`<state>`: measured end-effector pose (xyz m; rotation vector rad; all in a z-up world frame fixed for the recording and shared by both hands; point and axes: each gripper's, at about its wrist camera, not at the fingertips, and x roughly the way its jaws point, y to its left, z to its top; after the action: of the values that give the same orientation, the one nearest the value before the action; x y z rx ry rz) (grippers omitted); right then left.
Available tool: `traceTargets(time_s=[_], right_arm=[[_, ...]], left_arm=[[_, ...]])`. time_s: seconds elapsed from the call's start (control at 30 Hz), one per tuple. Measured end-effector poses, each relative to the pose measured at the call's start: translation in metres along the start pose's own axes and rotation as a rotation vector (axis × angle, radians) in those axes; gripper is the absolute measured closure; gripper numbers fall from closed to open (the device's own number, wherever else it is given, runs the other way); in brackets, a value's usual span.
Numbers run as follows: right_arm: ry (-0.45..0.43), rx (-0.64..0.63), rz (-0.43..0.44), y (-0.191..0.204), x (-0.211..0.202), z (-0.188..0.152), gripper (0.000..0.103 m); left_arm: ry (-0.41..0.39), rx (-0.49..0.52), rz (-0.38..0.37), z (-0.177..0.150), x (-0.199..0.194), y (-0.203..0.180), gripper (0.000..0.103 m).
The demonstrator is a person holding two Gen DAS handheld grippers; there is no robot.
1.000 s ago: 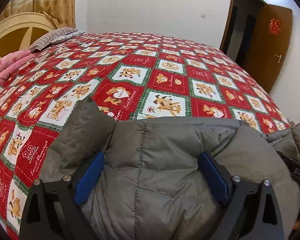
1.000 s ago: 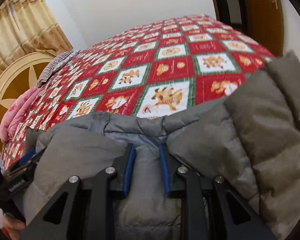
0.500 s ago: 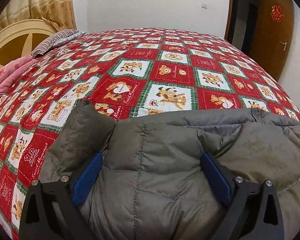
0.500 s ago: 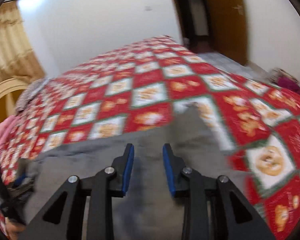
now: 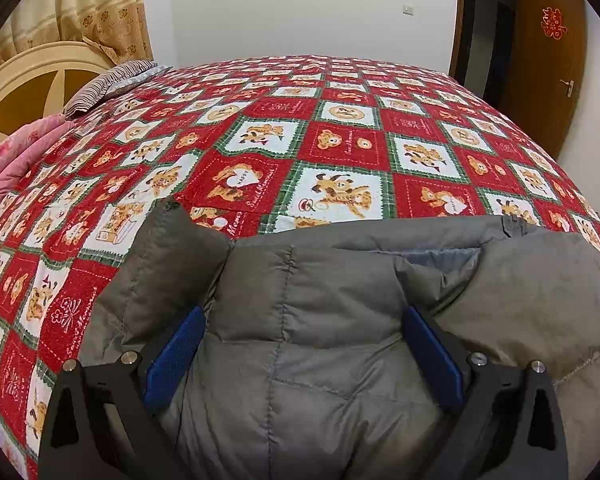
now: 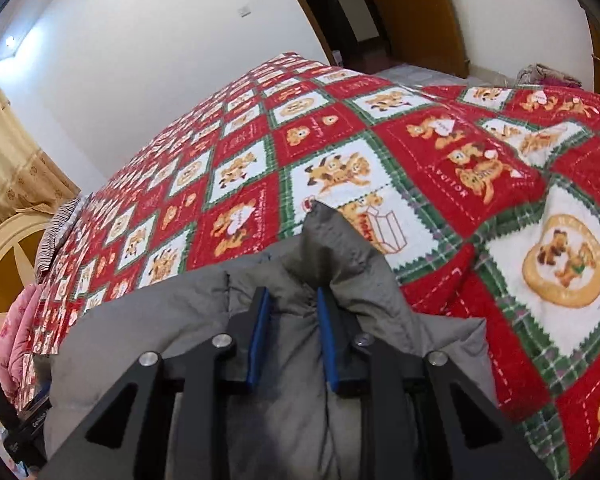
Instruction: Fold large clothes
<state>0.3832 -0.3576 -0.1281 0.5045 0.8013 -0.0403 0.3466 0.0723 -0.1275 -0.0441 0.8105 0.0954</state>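
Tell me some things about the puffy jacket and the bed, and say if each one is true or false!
1. The grey puffer jacket lies on a bear-patterned bedspread. True.
2. The bedspread is plain blue. False: it is red, white and green squares.
3. The right gripper has jacket fabric bunched between its blue pads. True; its jaws are closing.
4. The left gripper is squeezed tightly shut. False: its jaws stand wide, with the jacket between them.
5. A striped pillow lies near the headboard. True.
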Motion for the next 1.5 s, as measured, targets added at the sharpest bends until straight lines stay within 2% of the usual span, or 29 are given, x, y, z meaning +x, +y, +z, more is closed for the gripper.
traceTargets(time_s=[0.13,0.27,0.33,0.37,0.4,0.47,0.57,0.63,0.77,0.87,0.97,1.1,1.2,1.23,1.3,1.37,1.47,1.5], right_arm=[[0.031,-0.019,-0.030,0.005,-0.007,0.004,0.079],[0.009,0.087,-0.020,-0.010,-0.023,-0.001,0.080],[0.005,0.075,-0.105,-0.006,-0.034,-0.002,0.084],[-0.024,0.032,-0.158,0.005,-0.045,-0.002,0.082],[-0.076,-0.036,-0.174,0.022,-0.061,-0.004,0.075],[-0.114,-0.156,-0.114,0.054,-0.081,-0.011,0.078],[-0.061,-0.285,0.032,0.111,-0.092,-0.034,0.083],[-0.016,-0.332,0.091,0.138,-0.086,-0.050,0.083],[0.049,-0.387,0.078,0.166,-0.050,-0.080,0.083],[0.083,-0.379,0.041,0.156,-0.022,-0.095,0.086],[0.068,-0.378,0.039,0.148,-0.012,-0.102,0.090],[0.048,-0.422,-0.001,0.154,-0.013,-0.110,0.091],[0.046,-0.429,-0.004,0.155,-0.012,-0.113,0.091],[0.049,-0.426,0.001,0.154,-0.011,-0.112,0.091],[0.053,-0.422,0.005,0.153,-0.010,-0.111,0.091],[0.053,-0.424,0.004,0.153,-0.010,-0.111,0.091],[0.056,-0.421,0.009,0.152,-0.010,-0.112,0.091],[0.057,-0.420,0.010,0.151,-0.010,-0.112,0.091]], left_arm=[[0.003,0.002,0.003,-0.001,0.000,0.000,0.004],[0.002,0.002,0.001,-0.001,0.000,0.000,0.004],[0.005,0.003,0.003,-0.001,0.000,0.000,0.004],[0.007,0.005,0.005,-0.001,0.000,-0.001,0.004],[0.009,0.008,0.006,-0.001,0.000,-0.001,0.004],[0.013,0.010,0.007,-0.001,0.000,-0.002,0.003],[0.019,0.014,0.012,-0.001,-0.001,-0.002,0.003],[0.031,0.019,0.016,-0.001,-0.003,-0.001,0.003],[0.080,0.086,0.012,-0.002,-0.022,0.002,0.003],[0.032,0.094,-0.022,-0.011,-0.062,0.020,0.003],[-0.034,0.031,-0.048,-0.029,-0.100,0.054,0.003],[-0.021,-0.179,-0.097,-0.060,-0.116,0.109,0.004],[-0.021,-0.330,-0.185,-0.085,-0.121,0.135,0.004],[-0.004,-0.368,-0.243,-0.093,-0.118,0.137,0.004],[0.051,-0.385,-0.321,-0.097,-0.105,0.129,0.004],[0.107,-0.388,-0.353,-0.101,-0.090,0.117,0.004],[0.091,-0.349,-0.340,-0.097,-0.081,0.101,0.004],[0.086,-0.350,-0.360,-0.095,-0.079,0.099,0.004]])
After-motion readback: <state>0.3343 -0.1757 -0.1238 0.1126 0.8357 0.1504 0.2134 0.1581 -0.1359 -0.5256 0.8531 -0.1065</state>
